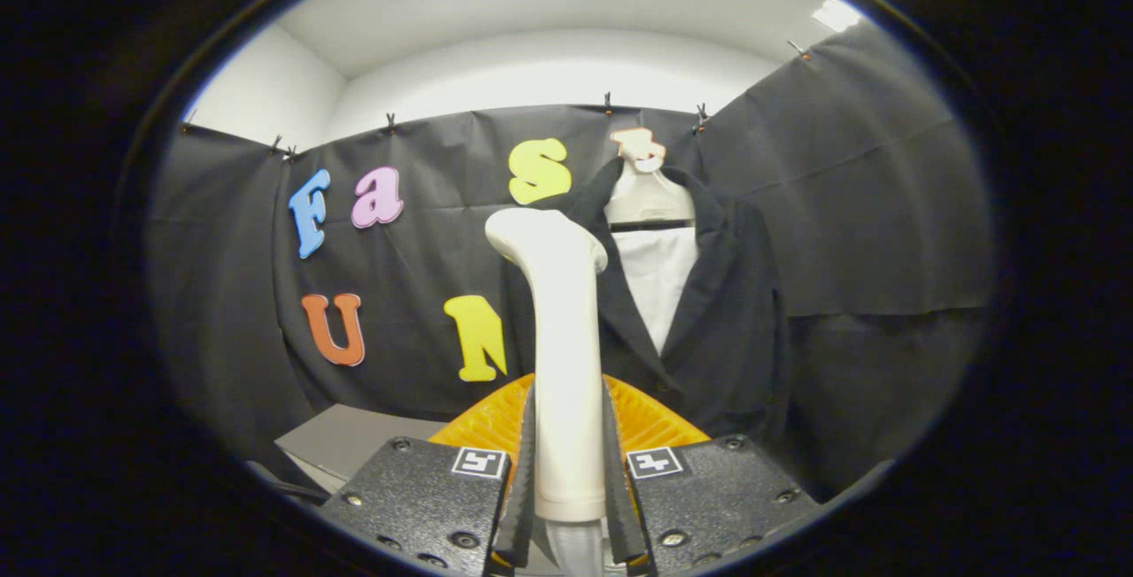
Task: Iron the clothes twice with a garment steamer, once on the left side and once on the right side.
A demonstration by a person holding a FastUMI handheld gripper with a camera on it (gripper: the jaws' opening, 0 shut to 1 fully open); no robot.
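open room lies left of the steamer [566, 338]; the hanging jacket [726, 311] blocks the right.

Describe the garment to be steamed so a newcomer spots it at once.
Start at the black cloth wall beyond the gripper, whose jaws are shut on the white garment steamer. Just behind the steamer's head hangs a black jacket on a pale hanger. Its open front over a white shirt panel sets it apart from the flat cloth.

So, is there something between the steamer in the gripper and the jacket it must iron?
Nothing visible. The gripper is shut on the steamer, and the black jacket hangs just beyond it, slightly to the right.
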